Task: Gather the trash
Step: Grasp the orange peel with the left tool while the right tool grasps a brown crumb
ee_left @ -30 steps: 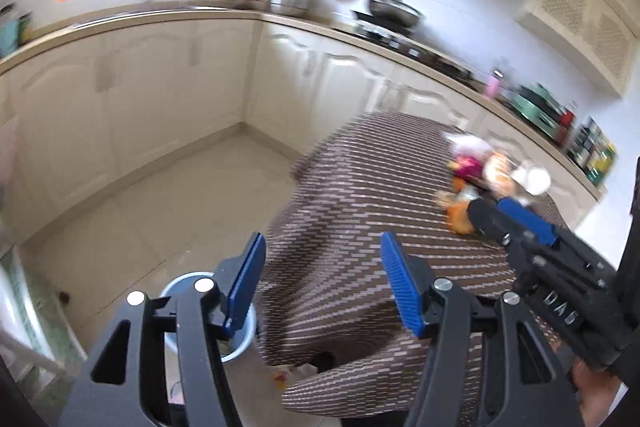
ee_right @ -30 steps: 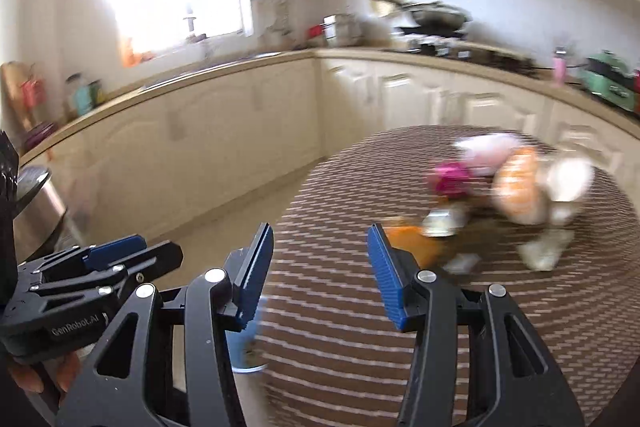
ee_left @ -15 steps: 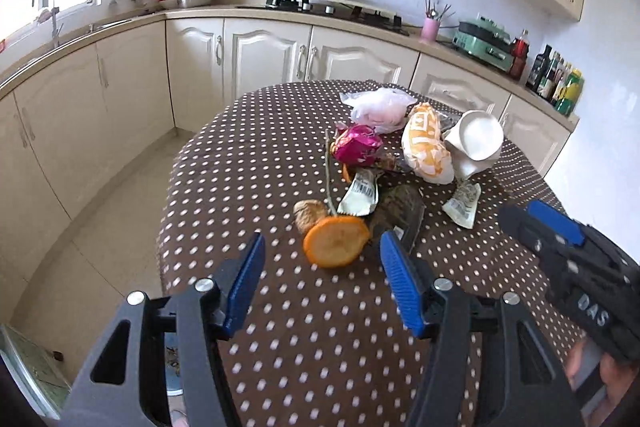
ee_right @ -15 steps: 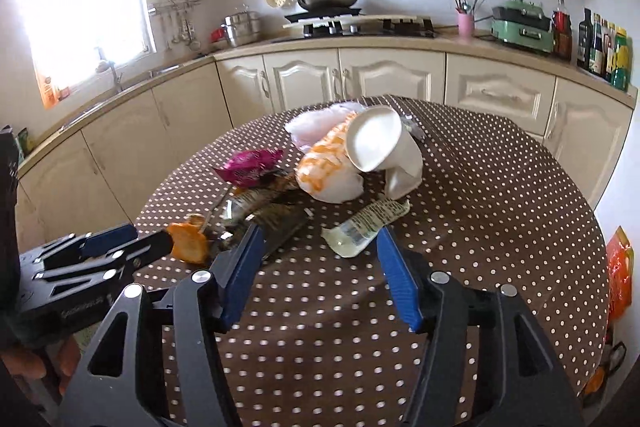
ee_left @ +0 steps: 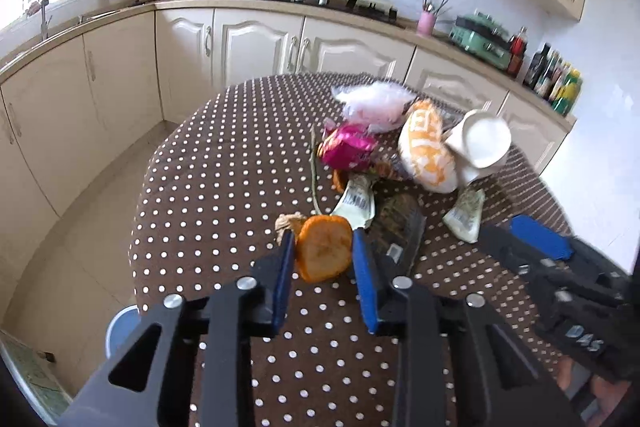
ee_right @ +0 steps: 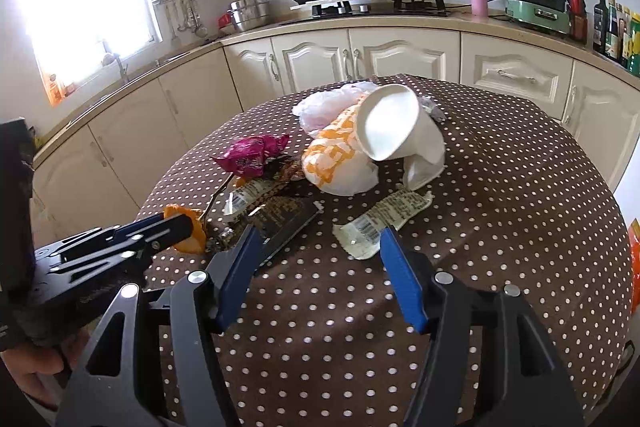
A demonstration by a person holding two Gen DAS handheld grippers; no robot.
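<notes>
Pointing downward over the near edge of the table (ee_left: 208,187), the left gripper (ee_left: 323,247) has just been closing, and its blue pads now stand narrow on either side of the orange peel (ee_left: 322,253), which sits between them and appears gripped. In the right wrist view the same peel (ee_right: 188,231) shows at the tip of the left gripper (ee_right: 176,227), with a hand (ee_right: 36,371) under the tool body. The right gripper (ee_right: 320,247) also tilts down toward the table and has just been opening; its jaws stand wide with nothing clamped, the flat wrapper (ee_right: 380,223) lying on the cloth between and just ahead of the tips. A dark packet (ee_right: 284,219) lies beside the left tip. Farther back, the remaining trash forms one cluster: a pink wrapper (ee_left: 348,149), an orange-and-white bag (ee_left: 428,155), a paper cup (ee_left: 480,143) on its side, and a clear plastic bag (ee_left: 376,101). Half a second earlier the left jaws stood wide and short of the peel, and both tools have since closed in on the pile.
</notes>
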